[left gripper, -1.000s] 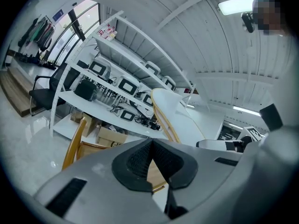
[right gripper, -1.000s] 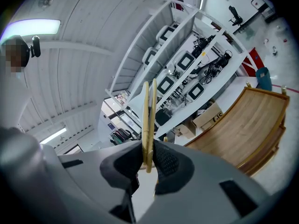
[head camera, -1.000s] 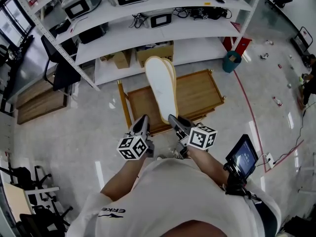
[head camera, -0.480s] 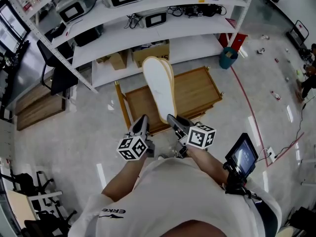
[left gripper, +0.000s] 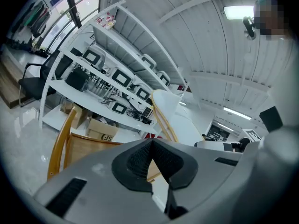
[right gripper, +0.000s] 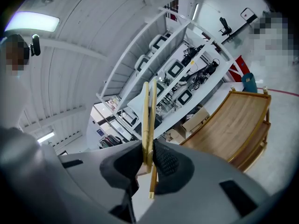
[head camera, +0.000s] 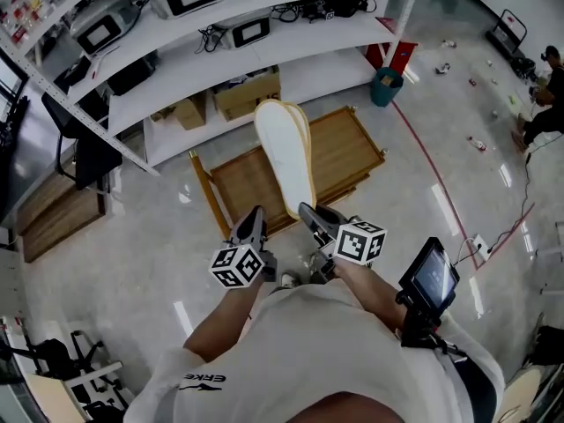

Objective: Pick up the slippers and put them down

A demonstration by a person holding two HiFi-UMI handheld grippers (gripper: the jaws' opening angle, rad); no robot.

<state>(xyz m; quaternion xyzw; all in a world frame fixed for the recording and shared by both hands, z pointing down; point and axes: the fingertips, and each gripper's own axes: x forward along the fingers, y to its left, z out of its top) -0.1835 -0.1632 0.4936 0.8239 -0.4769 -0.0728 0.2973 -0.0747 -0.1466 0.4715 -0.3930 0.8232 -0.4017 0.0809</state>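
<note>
On the left, the left gripper point(head camera: 255, 214) hangs idle, its pads pressed together with nothing between them. I would leave it out of the way, or bring it near only if the load starts to swing.

Just right of it, the slippers point(head camera: 284, 152) are off the ground. The two white soles are stacked face to face, standing on end and leaning away over the rack point(head camera: 348, 152). Further right, the right gripper point(head camera: 308, 210) is clamped on their near end, pinching both thin yellow edges at once.

That is a small bite on a long, floppy pair, so I judge the far end will sag or the soles will slide apart if the move is hurried. The lowering should be slow, with the wrist tipped forward so the far end meets the wood first and the rest lies down flat behind it.

The pair should land well inside the rack's rails, not across one. The jaws should part only once the weight is resting, then draw straight back so neither slipper is dragged along.
</note>
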